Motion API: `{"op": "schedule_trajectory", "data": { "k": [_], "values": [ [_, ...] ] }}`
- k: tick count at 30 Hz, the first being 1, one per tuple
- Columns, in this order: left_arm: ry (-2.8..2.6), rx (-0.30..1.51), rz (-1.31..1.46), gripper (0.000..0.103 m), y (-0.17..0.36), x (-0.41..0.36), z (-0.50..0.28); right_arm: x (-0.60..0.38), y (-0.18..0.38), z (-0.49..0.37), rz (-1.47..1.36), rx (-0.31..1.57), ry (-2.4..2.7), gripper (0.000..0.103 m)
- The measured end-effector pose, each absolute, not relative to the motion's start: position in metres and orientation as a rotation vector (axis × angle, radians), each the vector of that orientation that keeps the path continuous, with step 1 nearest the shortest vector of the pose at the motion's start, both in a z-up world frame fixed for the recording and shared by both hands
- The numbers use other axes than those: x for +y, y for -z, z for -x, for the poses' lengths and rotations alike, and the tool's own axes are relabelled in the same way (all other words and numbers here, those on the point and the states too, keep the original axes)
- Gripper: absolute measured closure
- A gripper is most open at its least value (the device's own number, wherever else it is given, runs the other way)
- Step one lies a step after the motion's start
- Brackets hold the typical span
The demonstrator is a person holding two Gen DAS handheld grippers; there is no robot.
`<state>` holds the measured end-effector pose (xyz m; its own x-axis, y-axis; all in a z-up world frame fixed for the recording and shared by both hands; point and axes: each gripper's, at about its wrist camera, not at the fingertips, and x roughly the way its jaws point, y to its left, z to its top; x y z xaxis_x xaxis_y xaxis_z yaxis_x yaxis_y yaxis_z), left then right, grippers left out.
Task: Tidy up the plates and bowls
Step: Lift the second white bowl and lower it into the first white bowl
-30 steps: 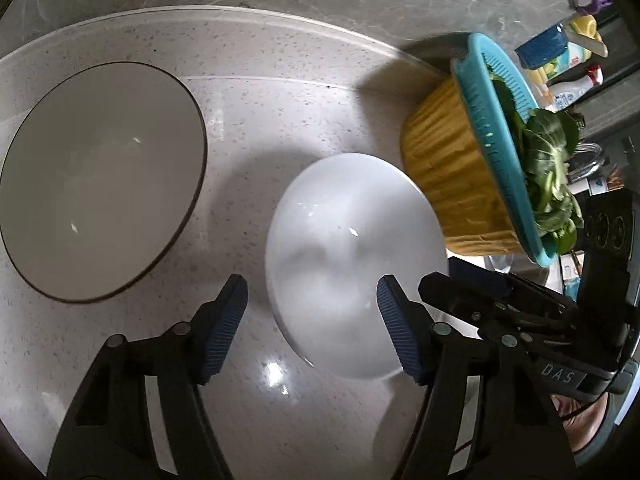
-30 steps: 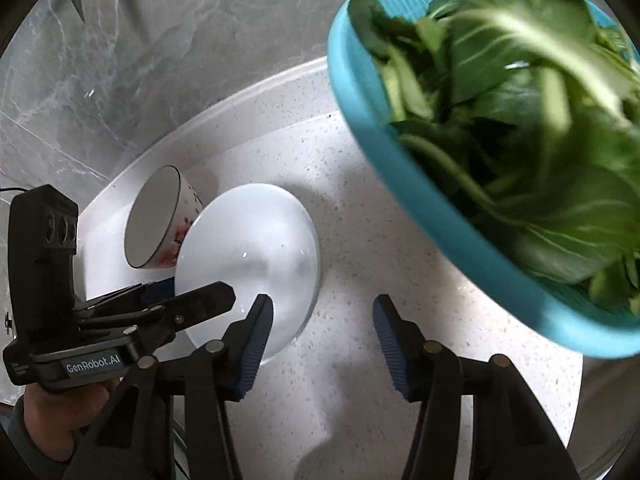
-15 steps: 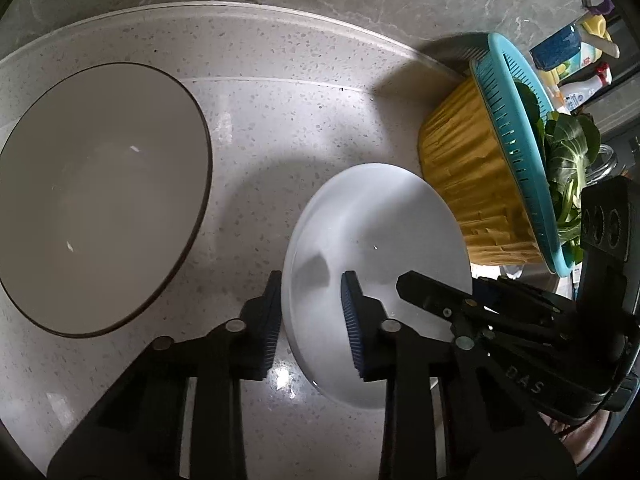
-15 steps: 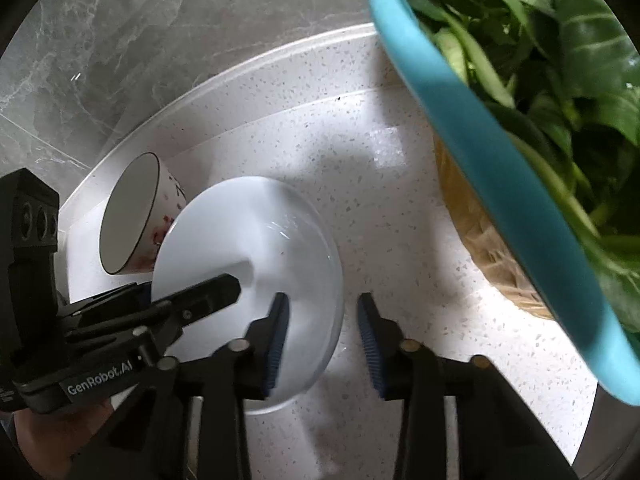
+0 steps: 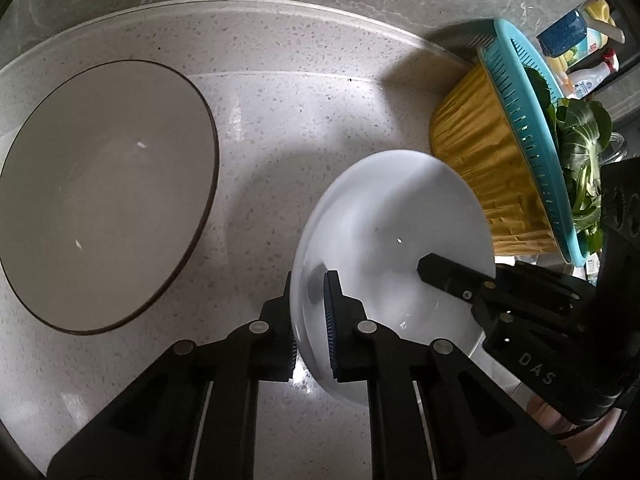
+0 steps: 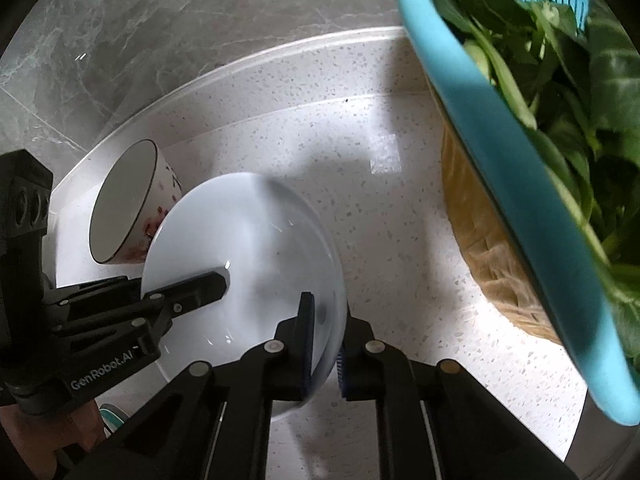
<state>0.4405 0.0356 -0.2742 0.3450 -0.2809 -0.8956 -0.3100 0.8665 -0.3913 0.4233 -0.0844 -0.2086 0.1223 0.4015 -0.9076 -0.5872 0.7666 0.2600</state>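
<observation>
The left hand-held gripper point(image 5: 310, 320) is clamped narrow on the near-left rim of the white bowl point(image 5: 396, 232); the right hand-held gripper point(image 6: 324, 344) pinches its opposite rim. The bowl sits on the speckled counter point(image 5: 280, 128), between a dark-rimmed bowl point(image 5: 100, 192) and a blue colander point(image 5: 532, 144) of greens toward the back edge.

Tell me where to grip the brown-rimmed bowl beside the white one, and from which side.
Take the brown-rimmed bowl by its thin rim, one finger inside and one outside, coming down from above. It sits upright with its mouth open, and the edge nearest the white bowl looks clear, so that side probably suits.
</observation>
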Motion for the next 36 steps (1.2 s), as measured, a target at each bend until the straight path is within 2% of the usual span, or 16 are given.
{"op": "schedule_trajectory", "data": {
  "k": [18, 36],
  "values": [
    [-0.007, 1.217, 0.577, 0.093, 0.252, 0.030, -0.428, -0.099, 0.191, -0.421, 0.152, 1.247, -0.742, 0.093],
    [0.056, 1.205, 0.572, 0.093, 0.198, -0.015, -0.374, -0.154, 0.141, -0.389, 0.099, 1.247, -0.789, 0.093]
  ]
}}
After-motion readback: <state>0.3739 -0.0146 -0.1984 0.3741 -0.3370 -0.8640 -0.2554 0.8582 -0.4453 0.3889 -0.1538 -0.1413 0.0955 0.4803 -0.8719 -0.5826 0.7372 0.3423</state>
